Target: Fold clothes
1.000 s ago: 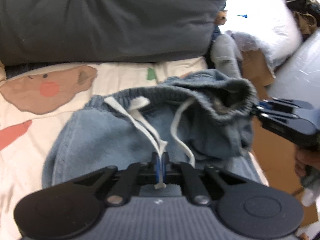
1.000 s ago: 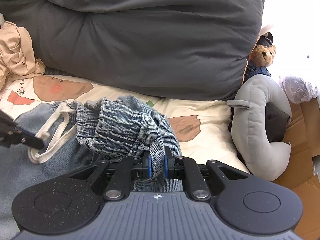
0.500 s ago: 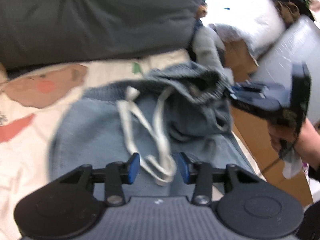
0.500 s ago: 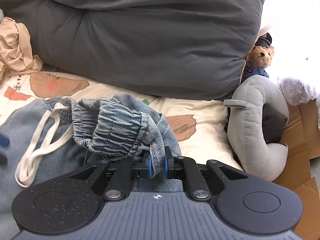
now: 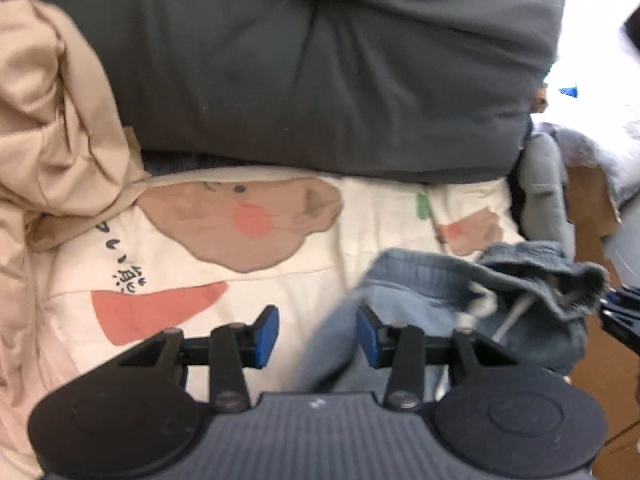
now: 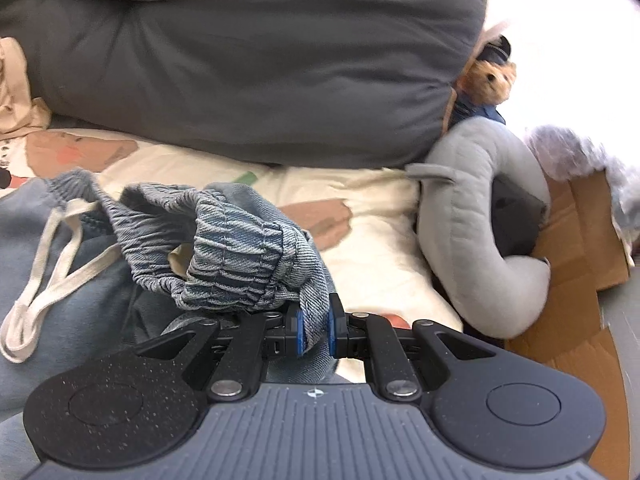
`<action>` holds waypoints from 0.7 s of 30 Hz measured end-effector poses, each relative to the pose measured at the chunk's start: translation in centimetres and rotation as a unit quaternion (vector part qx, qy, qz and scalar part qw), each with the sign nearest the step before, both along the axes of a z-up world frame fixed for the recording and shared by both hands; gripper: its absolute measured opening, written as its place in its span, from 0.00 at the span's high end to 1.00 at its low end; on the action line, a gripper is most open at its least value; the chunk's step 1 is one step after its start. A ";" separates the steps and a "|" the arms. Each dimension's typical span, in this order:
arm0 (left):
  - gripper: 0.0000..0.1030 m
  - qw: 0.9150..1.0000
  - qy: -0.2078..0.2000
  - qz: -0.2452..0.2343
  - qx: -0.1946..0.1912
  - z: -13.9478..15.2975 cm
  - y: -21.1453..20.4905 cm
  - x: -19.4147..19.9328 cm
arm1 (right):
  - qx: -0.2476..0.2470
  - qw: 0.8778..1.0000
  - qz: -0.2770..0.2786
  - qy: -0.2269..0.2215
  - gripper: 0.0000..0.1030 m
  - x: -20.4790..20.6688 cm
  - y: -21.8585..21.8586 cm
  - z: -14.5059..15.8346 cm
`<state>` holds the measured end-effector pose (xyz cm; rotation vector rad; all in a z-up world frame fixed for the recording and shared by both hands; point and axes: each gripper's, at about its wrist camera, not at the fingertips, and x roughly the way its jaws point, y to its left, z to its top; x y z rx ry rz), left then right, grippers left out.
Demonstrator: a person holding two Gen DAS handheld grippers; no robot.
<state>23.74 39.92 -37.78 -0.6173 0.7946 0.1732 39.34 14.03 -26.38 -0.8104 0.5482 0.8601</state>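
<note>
Right wrist view: right gripper (image 6: 314,330) pinches jeans (image 6: 240,248), legs cut off.

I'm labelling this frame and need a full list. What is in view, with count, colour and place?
jeans: 1, blue denim, on the bed, waistband bunched and lifted at the right claw
drawstring: 1, off-white, looped over the jeans' left part
sheet: 1, cream with brown and red prints, under the jeans
duvet: 1, dark grey, piled along the back
beige cloth: 1, crumpled, back left
neck pillow: 1, grey, right of the bed
teddy bear: 1, brown, behind the neck pillow
cardboard: brown, far right
left claw: 1, black with blue pads, open, over the sheet beside the jeans' edge
right claw: 1, black with blue pads, shut on the jeans
</note>
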 end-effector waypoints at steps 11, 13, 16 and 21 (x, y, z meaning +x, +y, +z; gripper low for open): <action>0.52 0.998 0.017 -0.054 -0.016 -2.1 -2.7 1.9 | -0.013 0.998 -0.055 0.001 0.91 2.8 -3.4 -0.7; 0.49 0.998 0.023 -0.062 -0.013 -2.3 -3.4 1.8 | -0.013 0.998 -0.064 0.005 0.91 3.3 -4.1 -0.8; 0.47 0.996 0.031 -0.085 -0.012 -2.4 -4.1 1.7 | -0.016 0.997 -0.074 0.008 0.91 3.8 -4.9 -1.1; 0.45 0.993 0.030 -0.111 -0.001 -1.8 -4.1 0.9 | -0.021 0.997 -0.078 0.016 0.91 4.4 -5.5 -1.5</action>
